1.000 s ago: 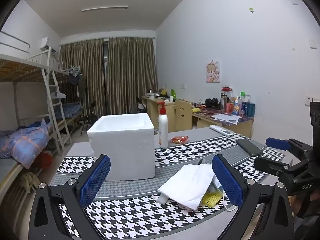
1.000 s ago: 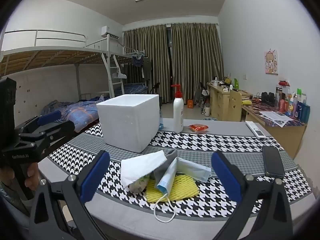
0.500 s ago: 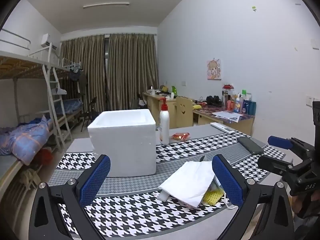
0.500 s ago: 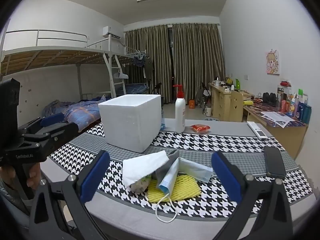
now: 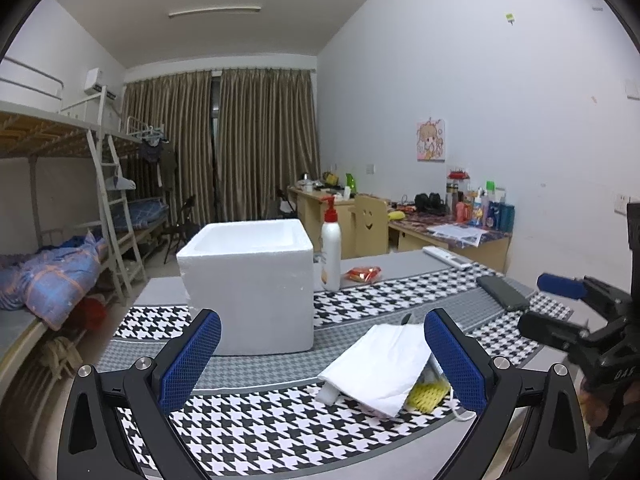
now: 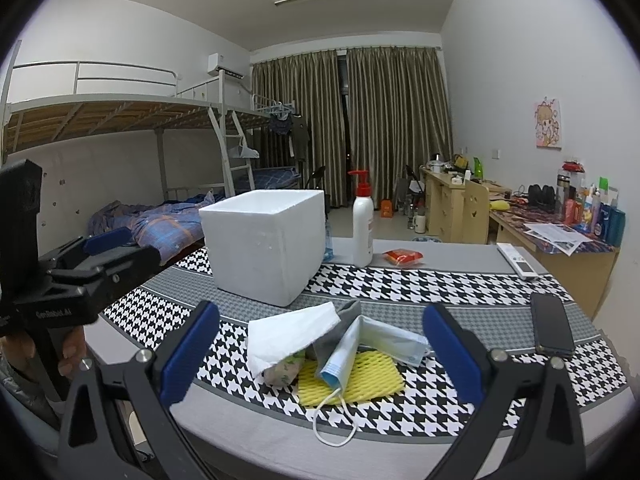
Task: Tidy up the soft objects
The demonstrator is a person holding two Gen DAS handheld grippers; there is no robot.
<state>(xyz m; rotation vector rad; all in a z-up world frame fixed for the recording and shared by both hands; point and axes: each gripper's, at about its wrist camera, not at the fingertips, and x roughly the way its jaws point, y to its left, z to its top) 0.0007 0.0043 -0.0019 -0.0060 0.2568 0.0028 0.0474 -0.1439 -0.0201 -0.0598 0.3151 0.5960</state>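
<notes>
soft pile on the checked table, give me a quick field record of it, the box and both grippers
pile: white folded cloth, blue face mask, yellow foam net sleeve, heaped and touching
container: white open-topped foam box, behind the pile, apart from it
surface: houndstooth-covered table
left gripper: open, holding nothing
right gripper: open, holding nothing, facing the pile
progress: nothing lifted yet

Your left gripper and right gripper were black frames with silver screws; their fingers wore blue mesh-textured pads. White lettering marked each body. Your skin showed at the handles.
</notes>
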